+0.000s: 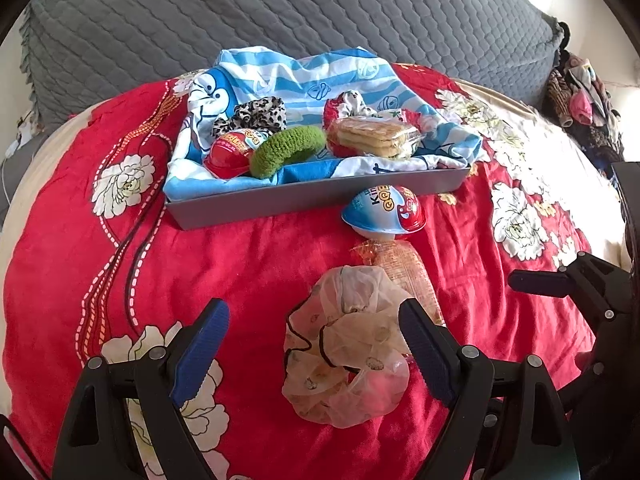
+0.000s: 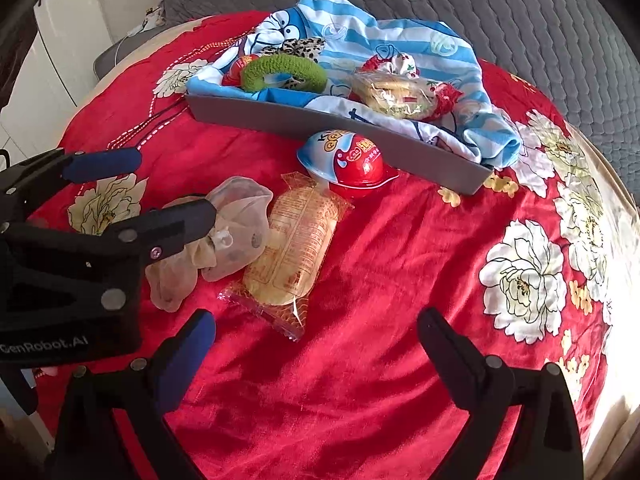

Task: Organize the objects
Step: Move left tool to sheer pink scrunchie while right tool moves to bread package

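Note:
A grey tray (image 1: 320, 194) (image 2: 304, 120) lined with a blue striped cloth (image 1: 304, 76) holds a leopard scrunchie (image 1: 256, 114), a red egg (image 1: 230, 152), a green scrunchie (image 1: 288, 146) (image 2: 280, 68), a wrapped biscuit pack (image 1: 376, 136) (image 2: 394, 94) and a red-white scrunchie (image 1: 348, 106). In front lie a blue-red egg (image 1: 386, 210) (image 2: 346, 160), a wrapped cake (image 2: 296, 246) and a sheer cream scrunchie (image 1: 348, 344) (image 2: 224, 236). My left gripper (image 1: 314, 352) (image 2: 160, 188) is open, its fingers either side of the cream scrunchie. My right gripper (image 2: 316, 344) is open and empty, just short of the cake.
Everything sits on a red floral bedspread (image 1: 240, 264) (image 2: 400, 280). A grey quilted headboard cushion (image 1: 280, 12) stands behind the tray. A pile of clothes (image 1: 580, 100) lies at the far right. A white cabinet (image 2: 60, 40) stands to the left.

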Demonstrator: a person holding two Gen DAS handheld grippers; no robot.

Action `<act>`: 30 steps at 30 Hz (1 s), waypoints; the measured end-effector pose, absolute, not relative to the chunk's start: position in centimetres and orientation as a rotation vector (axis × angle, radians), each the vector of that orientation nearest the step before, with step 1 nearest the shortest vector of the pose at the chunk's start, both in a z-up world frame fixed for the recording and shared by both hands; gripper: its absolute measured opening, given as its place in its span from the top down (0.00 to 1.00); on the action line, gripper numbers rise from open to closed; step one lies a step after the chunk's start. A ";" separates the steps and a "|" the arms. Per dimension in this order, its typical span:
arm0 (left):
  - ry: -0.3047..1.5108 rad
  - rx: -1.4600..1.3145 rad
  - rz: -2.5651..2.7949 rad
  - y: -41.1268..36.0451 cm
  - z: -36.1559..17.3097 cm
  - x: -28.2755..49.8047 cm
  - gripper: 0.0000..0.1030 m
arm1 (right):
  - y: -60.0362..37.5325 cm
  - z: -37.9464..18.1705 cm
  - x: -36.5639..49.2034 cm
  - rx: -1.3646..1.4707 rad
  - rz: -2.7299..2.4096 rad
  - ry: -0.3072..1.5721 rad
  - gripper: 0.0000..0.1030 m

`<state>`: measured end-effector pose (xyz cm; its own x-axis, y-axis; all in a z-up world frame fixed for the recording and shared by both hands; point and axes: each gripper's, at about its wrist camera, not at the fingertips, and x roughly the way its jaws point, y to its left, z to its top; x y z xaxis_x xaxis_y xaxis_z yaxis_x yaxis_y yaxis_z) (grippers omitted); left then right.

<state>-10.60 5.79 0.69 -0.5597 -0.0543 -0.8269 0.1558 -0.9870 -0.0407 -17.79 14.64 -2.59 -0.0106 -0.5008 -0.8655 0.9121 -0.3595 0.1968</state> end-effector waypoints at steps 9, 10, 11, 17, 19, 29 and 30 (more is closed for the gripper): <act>0.158 1.418 -2.679 6.1 0.6 -10.3 0.15 | 14.5 -2.8 -18.0 1.160 -1.625 0.488 0.01; 0.146 1.417 -2.685 6.2 0.6 -10.3 0.15 | 14.5 -2.8 -18.0 1.161 -1.629 0.488 0.01; 0.139 1.422 -2.689 6.4 0.6 -10.2 0.15 | 14.5 -2.9 -18.0 1.164 -1.628 0.489 0.01; 0.095 1.443 -2.689 6.9 0.1 -10.3 0.15 | 14.2 -3.4 -18.0 1.185 -1.633 0.480 0.01; 0.100 1.445 -2.685 6.8 0.0 -10.5 0.15 | 14.1 -3.5 -18.0 1.190 -1.636 0.476 0.01; 0.159 1.499 -2.670 5.8 -1.3 -11.4 0.15 | 13.5 -4.2 -18.0 1.209 -1.647 0.452 0.01; 0.166 1.507 -2.669 5.8 -1.4 -11.4 0.15 | 13.4 -4.4 -17.9 1.209 -1.648 0.455 0.01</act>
<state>-11.44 5.77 -1.42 -0.5160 -0.0098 -0.8565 0.1158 -0.9916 -0.0585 -17.93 13.43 -4.36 0.0000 -0.4937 -0.8697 0.8699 -0.4289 0.2434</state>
